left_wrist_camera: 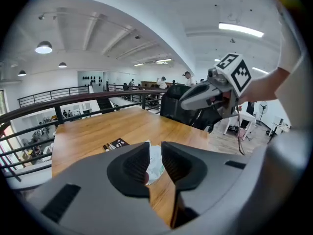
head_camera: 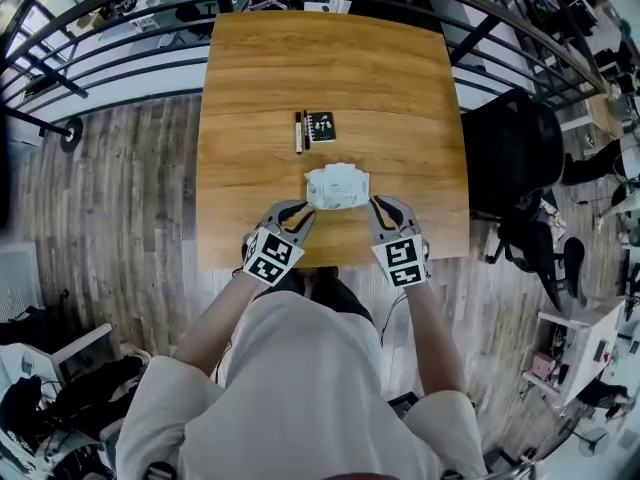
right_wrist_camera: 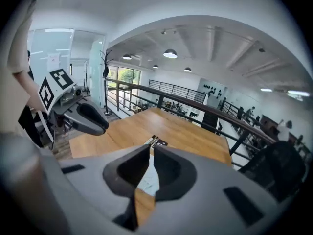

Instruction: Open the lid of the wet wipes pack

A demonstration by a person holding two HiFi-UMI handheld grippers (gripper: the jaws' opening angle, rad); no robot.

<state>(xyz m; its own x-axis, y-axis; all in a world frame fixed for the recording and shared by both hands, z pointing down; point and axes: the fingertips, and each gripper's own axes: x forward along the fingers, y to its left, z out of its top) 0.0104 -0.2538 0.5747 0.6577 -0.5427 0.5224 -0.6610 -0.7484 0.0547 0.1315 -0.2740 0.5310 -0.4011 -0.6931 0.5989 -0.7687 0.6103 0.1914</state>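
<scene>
Counter (head_camera: 250,88): level wood. Your left claw (head_camera: 298,213) hangs over its front edge with jaws slightly apart, your right claw (head_camera: 380,206) with jaws all but together; neither holds anything. The wet wipes pack (head_camera: 337,186) lies loose between them, lid apparently down. Risk: pull that lid with the pack unpinned and it will likely lift whole, or skid into the black card (head_camera: 321,127) and pen (head_camera: 298,131).

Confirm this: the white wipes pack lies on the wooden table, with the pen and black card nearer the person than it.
Not nearer: the head view shows the pen and black card beyond the wipes pack, farther from the person. The pack does lie on the wooden table.
</scene>
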